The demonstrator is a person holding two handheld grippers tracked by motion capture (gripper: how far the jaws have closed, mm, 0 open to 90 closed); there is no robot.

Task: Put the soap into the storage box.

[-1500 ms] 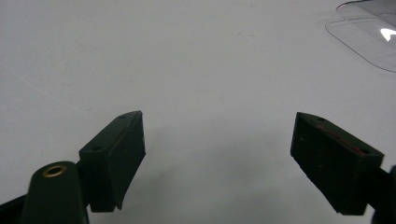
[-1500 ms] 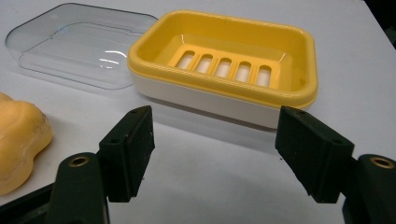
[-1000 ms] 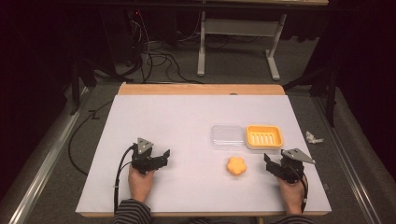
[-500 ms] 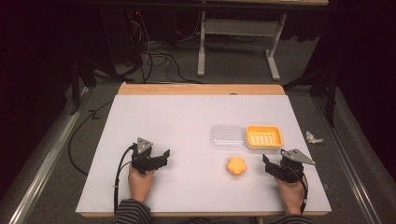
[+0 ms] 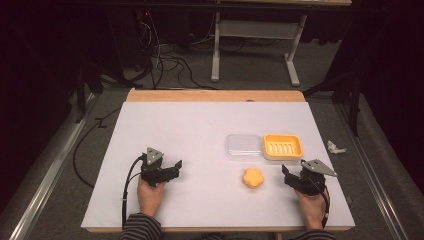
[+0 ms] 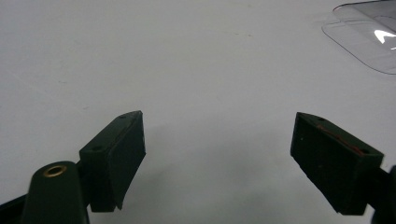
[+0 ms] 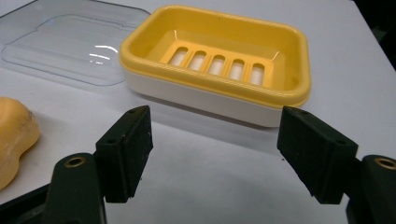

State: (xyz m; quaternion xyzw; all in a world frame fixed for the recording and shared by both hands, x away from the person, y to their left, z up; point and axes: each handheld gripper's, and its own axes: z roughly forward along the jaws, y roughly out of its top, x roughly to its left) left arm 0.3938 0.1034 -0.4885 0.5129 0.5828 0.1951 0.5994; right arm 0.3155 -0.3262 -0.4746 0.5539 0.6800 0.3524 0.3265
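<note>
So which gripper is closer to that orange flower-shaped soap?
Right. The right gripper sits just to the right of the soap, jaws open. The left gripper is farther off to the soap's left, jaws also open, nothing in them.

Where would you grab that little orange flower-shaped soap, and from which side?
Probably across its middle, coming straight down from above. The soap lies flat and alone on the white table, so its lobed sides are free all round; the jaws could settle into two opposite dips between lobes. The right gripper, jaws open, sits closest, just to the soap's right, with the yellow soap dish beyond it.
</note>
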